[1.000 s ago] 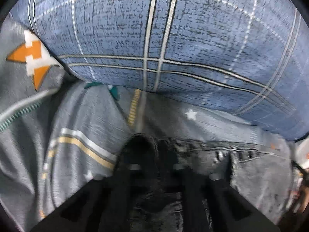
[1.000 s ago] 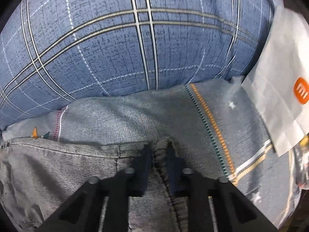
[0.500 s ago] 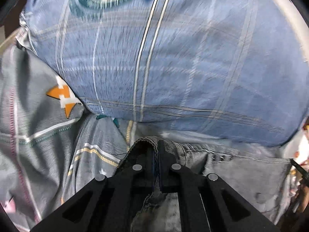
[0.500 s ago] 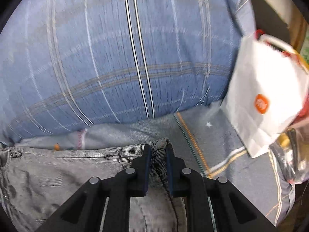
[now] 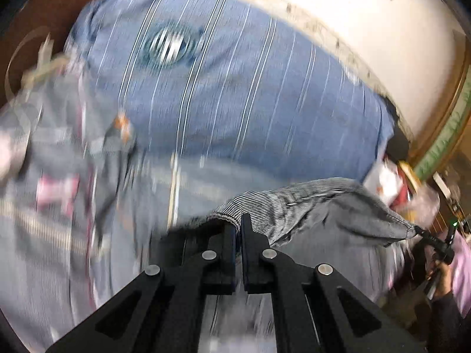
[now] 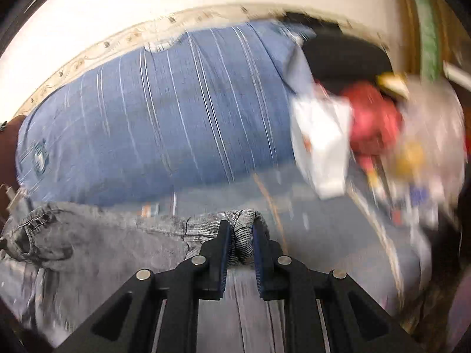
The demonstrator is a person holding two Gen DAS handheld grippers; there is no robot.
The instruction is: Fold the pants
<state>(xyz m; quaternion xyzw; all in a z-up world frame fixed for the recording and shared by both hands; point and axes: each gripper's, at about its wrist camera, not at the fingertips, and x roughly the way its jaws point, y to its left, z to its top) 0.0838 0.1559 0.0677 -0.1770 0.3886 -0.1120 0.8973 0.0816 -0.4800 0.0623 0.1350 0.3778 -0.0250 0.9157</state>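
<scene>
The grey denim pants [image 5: 329, 209] hang lifted above the bed, stretched between my two grippers. My left gripper [image 5: 238, 226] is shut on one corner of the waistband. My right gripper [image 6: 239, 229] is shut on the other waistband corner, and the pants [image 6: 97, 238] spread away to its left. In the left wrist view the right gripper [image 5: 432, 239] shows at the far right, pinching the cloth's far end. Both views are motion-blurred.
A big blue plaid pillow [image 5: 235, 88] lies behind, also in the right wrist view [image 6: 164, 117]. A grey patterned bedsheet [image 5: 59, 206] covers the bed. A white paper bag [image 6: 321, 144] and red and clear bags [image 6: 376, 117] sit at the right. A cream wall rises behind.
Both grippers have risen and tilted up, lifting the pants off the bed. The pillow has dropped lower in view and the wall has come into sight.
</scene>
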